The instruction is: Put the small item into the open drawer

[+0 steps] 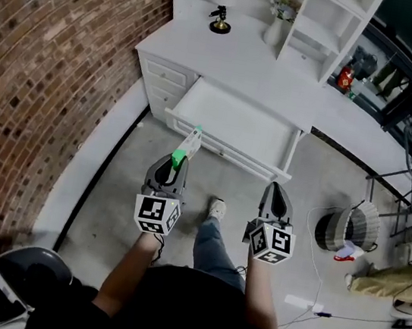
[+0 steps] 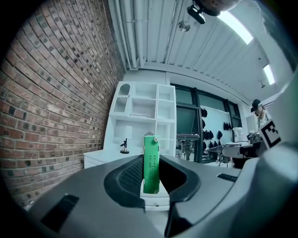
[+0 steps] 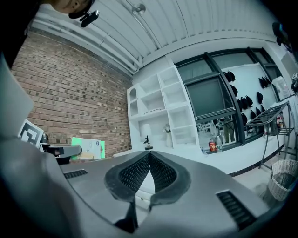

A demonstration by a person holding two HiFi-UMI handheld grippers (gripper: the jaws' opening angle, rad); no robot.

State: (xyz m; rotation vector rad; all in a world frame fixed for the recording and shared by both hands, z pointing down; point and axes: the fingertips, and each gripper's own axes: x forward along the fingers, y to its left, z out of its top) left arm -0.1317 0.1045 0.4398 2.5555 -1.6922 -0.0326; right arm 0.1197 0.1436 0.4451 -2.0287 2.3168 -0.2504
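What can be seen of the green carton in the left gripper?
Small flat carton, green on its narrow edge, white and green on its broad face, faint print. Its lower end is clamped between the left gripper's pads; the rest sticks out towards the open drawer. Nothing else touches it.

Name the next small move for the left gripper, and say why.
Probably ease the left gripper forward until the green pack hangs over the inside of the open drawer. Its jaws are shut on the pack. In the head view the pack's tip only just reaches the drawer's front edge, so letting go now could drop it on the floor.
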